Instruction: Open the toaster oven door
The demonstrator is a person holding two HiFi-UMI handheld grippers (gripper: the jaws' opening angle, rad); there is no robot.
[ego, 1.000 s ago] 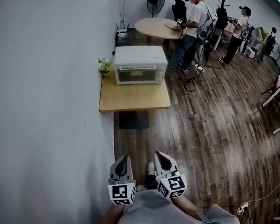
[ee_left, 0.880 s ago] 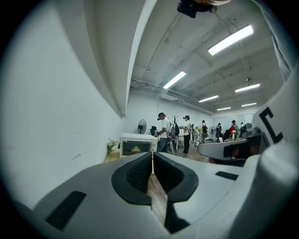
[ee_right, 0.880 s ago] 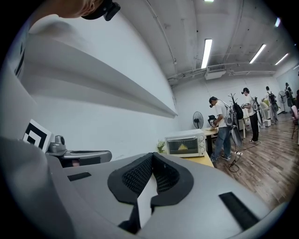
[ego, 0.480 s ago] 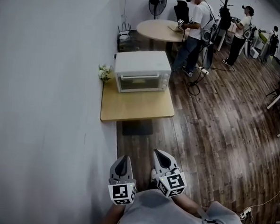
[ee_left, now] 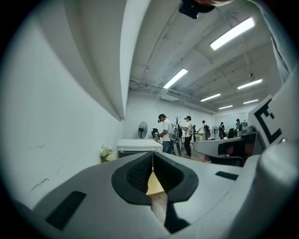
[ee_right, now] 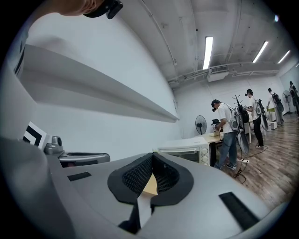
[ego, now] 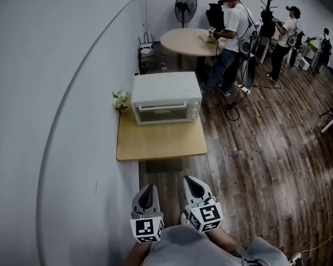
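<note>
White oven (ego: 166, 97) sits shut on the worktop (ego: 160, 145), well apart from the left claw (ego: 146, 193) and right claw (ego: 191, 185), both pressed together, empty.

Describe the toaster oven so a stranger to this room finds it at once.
Follow the long white wall to the small square wooden table pushed against it. The toaster oven sits at that table's far end, beside a little bunch of white flowers. It is the only white box there, with a glass door in front and knobs down its right side.
</note>
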